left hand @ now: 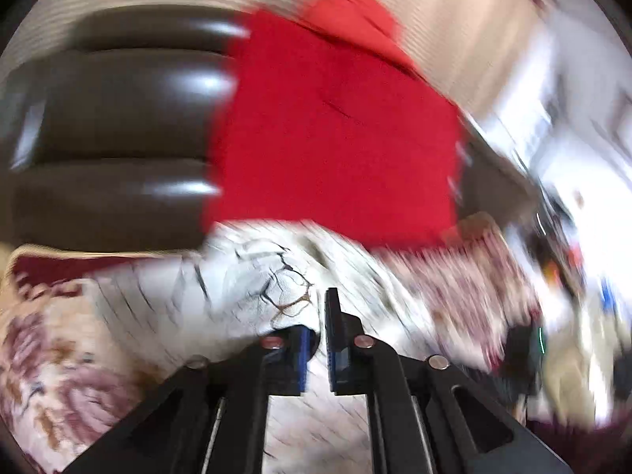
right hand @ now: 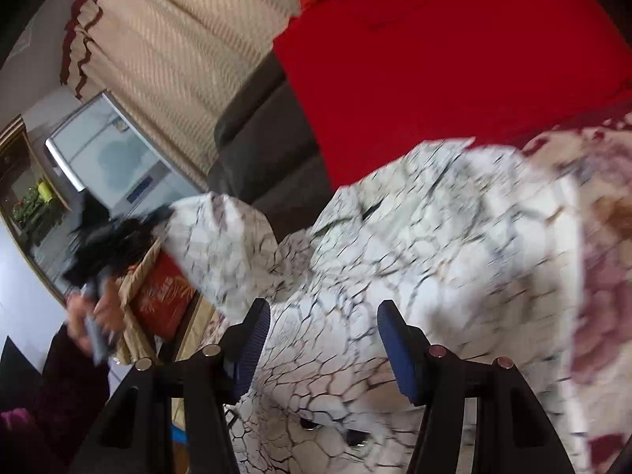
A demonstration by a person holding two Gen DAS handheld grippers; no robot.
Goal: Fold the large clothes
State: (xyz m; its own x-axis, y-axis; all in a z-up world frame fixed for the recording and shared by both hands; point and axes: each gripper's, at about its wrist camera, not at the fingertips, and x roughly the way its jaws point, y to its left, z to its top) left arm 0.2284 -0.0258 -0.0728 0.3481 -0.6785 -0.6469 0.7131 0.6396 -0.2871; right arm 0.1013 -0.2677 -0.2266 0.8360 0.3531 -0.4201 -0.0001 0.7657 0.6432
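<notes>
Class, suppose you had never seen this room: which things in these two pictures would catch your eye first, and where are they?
The bright red blanket fills the upper right of the right view, draped beside a dark brown sofa. Below it lies a white garment with a black crackle pattern, spread over a flowered cover.

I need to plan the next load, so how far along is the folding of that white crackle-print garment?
Early stage. Done: the white crackle-print garment is laid on the floral bedspread, though rumpled, with no neat fold visible. In hand: the left hand-held gripper looks pinched on a raised corner; the right hand-held gripper hovers open over it. Left: smoothing it and making the folds.
</notes>
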